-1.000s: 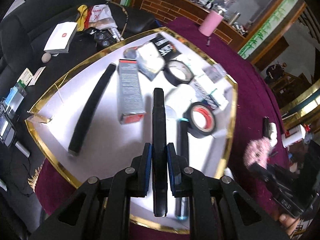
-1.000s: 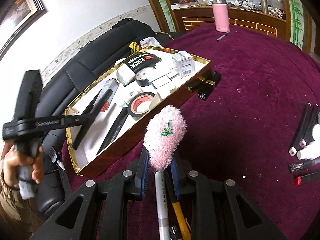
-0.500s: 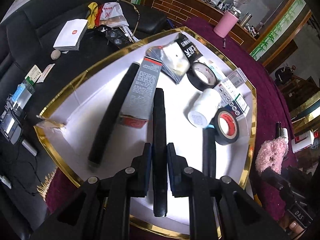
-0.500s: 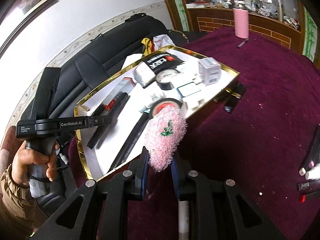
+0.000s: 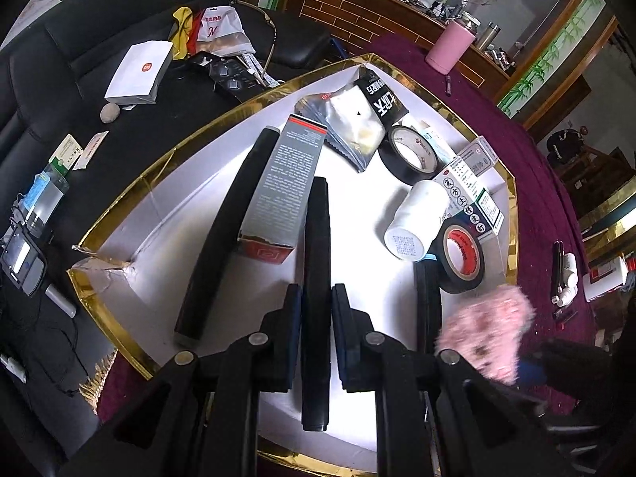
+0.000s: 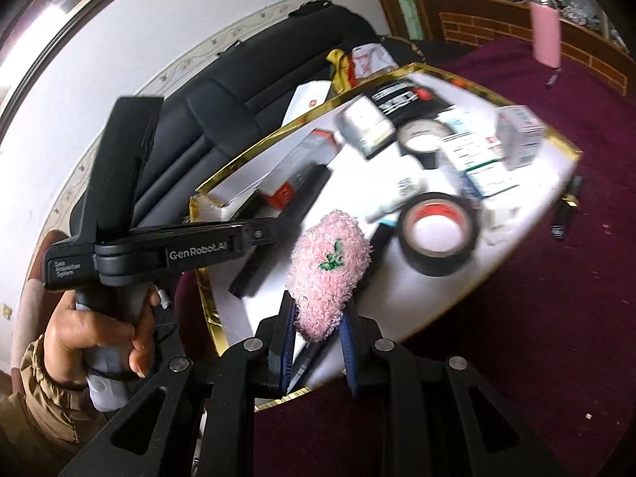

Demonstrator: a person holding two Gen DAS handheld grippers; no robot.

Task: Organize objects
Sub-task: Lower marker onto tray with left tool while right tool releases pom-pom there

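Left gripper [image 5: 316,318]: fingers clamped on a slim, matte black bar [image 5: 317,238], rigid, over the white, gold-rimmed tray [image 5: 159,167]. Right gripper [image 6: 318,338]: fingers clenched on a pink plush pen [image 6: 328,274], fuzzy, oval, now over the tray's near rim, having come in from the maroon surface [image 6: 536,318]. Farther in: glossy tape roll [image 5: 461,254], smooth white bottle [image 5: 415,220], grey carton [image 5: 284,187].

Table [image 5: 548,198] in maroon cloth. On it: gold-rimmed tray [image 5: 512,214], pink tumbler [image 5: 451,49] at far edge, pens [image 5: 556,270] to the tray's right.
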